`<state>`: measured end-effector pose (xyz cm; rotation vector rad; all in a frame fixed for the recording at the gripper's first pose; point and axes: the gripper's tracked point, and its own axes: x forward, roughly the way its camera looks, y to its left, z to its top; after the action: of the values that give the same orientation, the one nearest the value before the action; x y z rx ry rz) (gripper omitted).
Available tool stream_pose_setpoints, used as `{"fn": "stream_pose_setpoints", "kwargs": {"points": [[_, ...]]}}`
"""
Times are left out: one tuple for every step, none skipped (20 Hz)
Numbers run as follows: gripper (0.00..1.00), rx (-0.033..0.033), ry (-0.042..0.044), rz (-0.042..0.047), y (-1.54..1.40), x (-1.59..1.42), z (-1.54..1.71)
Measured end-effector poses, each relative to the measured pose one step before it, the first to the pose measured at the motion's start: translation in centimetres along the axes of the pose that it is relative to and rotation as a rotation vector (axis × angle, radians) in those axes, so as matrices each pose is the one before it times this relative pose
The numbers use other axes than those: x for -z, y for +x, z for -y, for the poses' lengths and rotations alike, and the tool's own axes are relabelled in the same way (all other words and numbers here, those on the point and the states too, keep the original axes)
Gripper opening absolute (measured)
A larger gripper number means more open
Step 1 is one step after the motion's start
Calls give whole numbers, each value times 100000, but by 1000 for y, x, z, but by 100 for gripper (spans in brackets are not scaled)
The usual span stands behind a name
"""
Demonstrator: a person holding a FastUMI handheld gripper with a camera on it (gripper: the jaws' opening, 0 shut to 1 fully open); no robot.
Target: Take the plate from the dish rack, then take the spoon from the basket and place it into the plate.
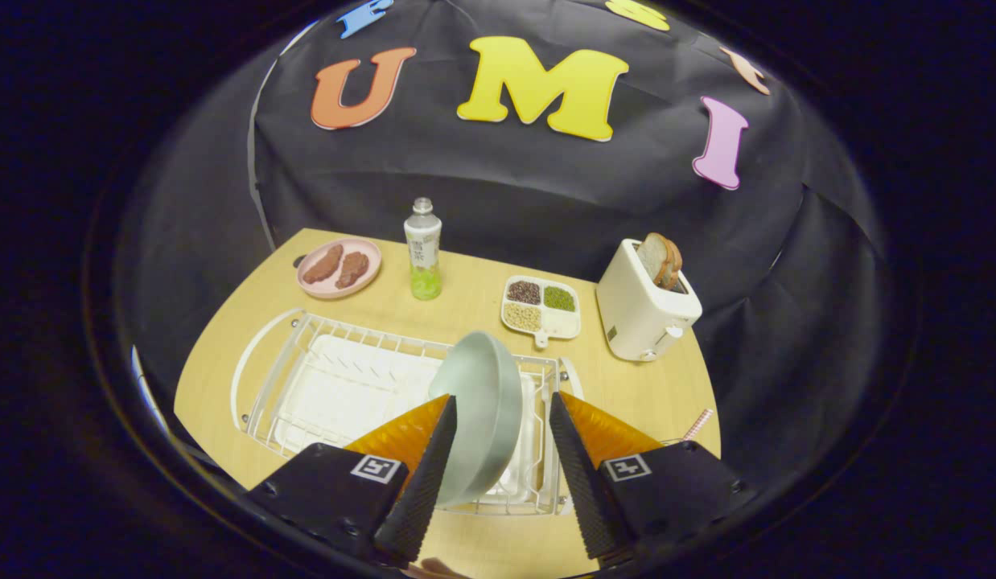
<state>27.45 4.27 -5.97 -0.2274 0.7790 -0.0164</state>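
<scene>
I see the plate point(478, 414) standing on edge in the dish rack point(305, 354), between my gripper's point(502, 474) spread fingers. Beyond the rack stands a bottle point(423, 249), the toaster point(644, 310) off to its right.

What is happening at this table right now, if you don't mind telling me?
A person's hand-held gripper is at the white wire dish rack on the wooden table. Its fingers are open on either side of a grey-green plate standing on edge in the rack. The left finger looks close to the plate; the right is apart from it.
</scene>
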Motion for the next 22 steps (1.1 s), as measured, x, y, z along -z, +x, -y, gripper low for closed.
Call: {"fn": "stream_pose_setpoints", "kwargs": {"points": [[72, 1619, 1120, -3017, 523, -274, 25], [63, 1083, 221, -4099, 488, 142, -294], [56, 2036, 199, -5567, 476, 337, 39], [50, 2302, -13, -4794, 359, 463, 108], [46, 1138, 294, -3810, 357, 60, -242], [45, 430, -642, -3779, 372, 112, -457], [45, -238, -1206, -3351, 314, 104, -359], [45, -481, -806, -1886, -25, -115, -219], [45, -453, 90, -2752, 370, 233, -174], [45, 573, 930, -3876, 189, 506, -16], [45, 372, 1966, -2698, 235, 384, -130], [44, 77, 1074, -586, 36, 27, -171], [43, -167, 1042, 520, -103, -89, -257], [37, -265, 1217, 859, -402, -53, -500], [35, 1515, 439, 692, -130, 183, -187], [32, 1751, -377, 1032, -293, 62, -198], [32, 1824, -646, 894, -250, 65, -251], [31, 1928, -426, 978, -334, 57, -223], [31, 1999, -375, 1690, -311, -57, -212], [31, 1812, -775, 1336, -332, -48, -147], [31, 1714, -261, 923, -293, 74, -127], [30, 1470, 327, 725, -268, -12, -46]]}}
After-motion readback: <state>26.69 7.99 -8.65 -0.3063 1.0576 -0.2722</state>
